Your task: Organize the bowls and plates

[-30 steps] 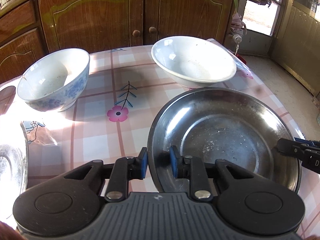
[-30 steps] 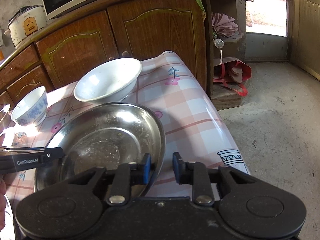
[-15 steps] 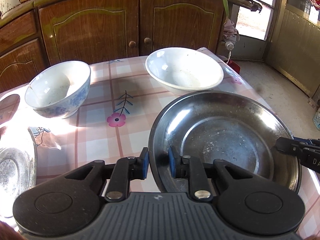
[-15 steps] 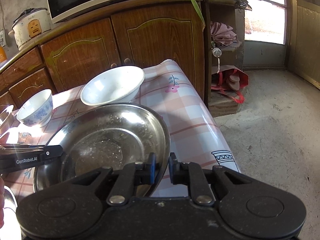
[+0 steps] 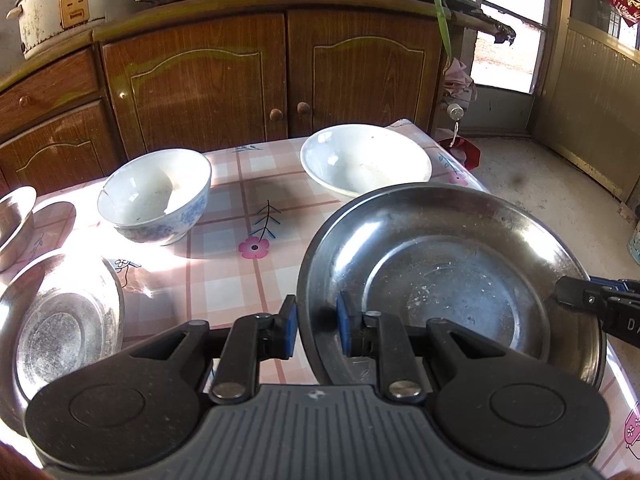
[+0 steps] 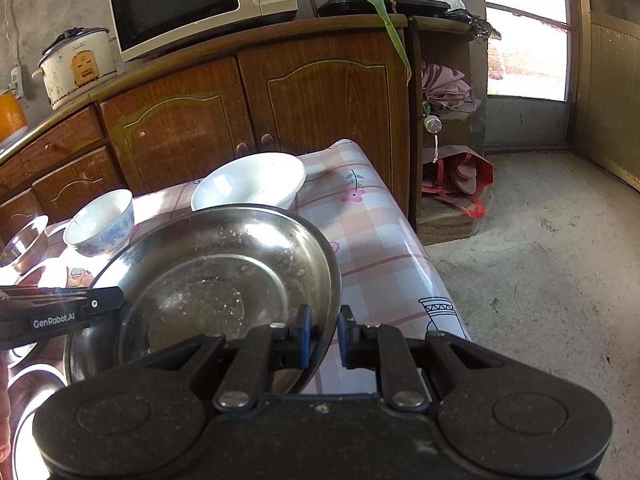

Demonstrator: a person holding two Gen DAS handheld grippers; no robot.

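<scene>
While both claws clamp opposite rims of the steel plate (image 5: pixel 448 280), the left gripper (image 5: pixel 316 324) and right gripper (image 6: pixel 323 336) carry it above the checked tablecloth (image 5: pixel 224 276). Only the left view shows the overturned-looking steel bowl (image 5: pixel 60 320), glare making its pose uncertain. Only the right view shows the whole microwave (image 6: pixel 200 4). Beyond the plate stand the white bowl (image 5: pixel 366 160) and blue-patterned bowl (image 5: pixel 156 196).

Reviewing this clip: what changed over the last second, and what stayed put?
The steel plate, clamped at opposite rims by the left hand-held gripper and right hand-held gripper, rose off the table. Both grips held. The white bowl and blue-patterned bowl stayed put.
</scene>
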